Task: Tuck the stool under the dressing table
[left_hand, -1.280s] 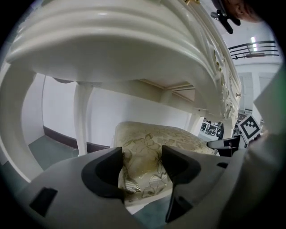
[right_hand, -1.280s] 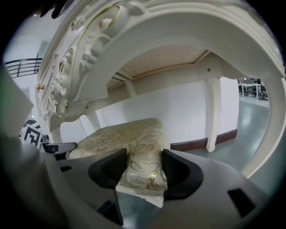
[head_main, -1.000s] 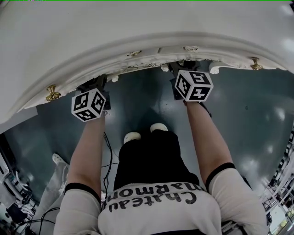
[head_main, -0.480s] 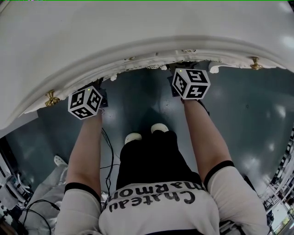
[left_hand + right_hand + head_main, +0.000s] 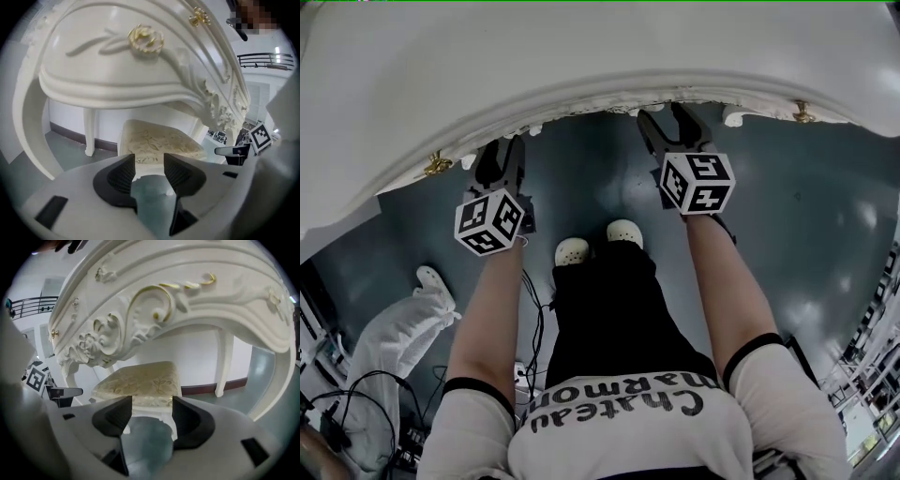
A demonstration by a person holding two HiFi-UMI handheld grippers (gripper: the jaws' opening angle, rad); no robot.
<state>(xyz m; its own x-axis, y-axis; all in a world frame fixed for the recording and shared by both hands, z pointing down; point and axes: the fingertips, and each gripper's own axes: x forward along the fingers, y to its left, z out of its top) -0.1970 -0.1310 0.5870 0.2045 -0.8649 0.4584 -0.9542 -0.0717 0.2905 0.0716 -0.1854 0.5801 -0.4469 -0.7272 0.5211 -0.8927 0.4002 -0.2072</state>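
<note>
The stool (image 5: 159, 143) stands under the dressing table (image 5: 117, 61). Its pale, leaf-patterned seat sits beneath the carved, curved front rail and between the table's slim white legs (image 5: 89, 131). From the other side it reads the same: the seat (image 5: 140, 380) is in under the scrolled apron of the table (image 5: 187, 301), with a leg (image 5: 224, 362) behind it to the right. From above the stool is hidden altogether by the white table top (image 5: 581, 56).

The left tongs (image 5: 149, 161) point at the stool's front edge and their jaws are closing. Only grey floor and the seat's front edge show in the gap. The pads don't seem to press on anything, though it is hard to judge how near the tips are to the stool. The right tongs (image 5: 151, 404) stand wide open and empty, aimed at the same front edge.

In the head view both tongs sit just out from the table's edge, left (image 5: 500, 159) and right (image 5: 670, 127). Their marker cubes (image 5: 489, 221) (image 5: 697, 182) sit above the person's bare forearms. White shoes (image 5: 572, 250) stand between them on the glossy grey floor (image 5: 787, 216). Gold knobs (image 5: 438, 165) (image 5: 803, 114) show on the table's rim, and cables (image 5: 356, 403) trail at the far left.
</note>
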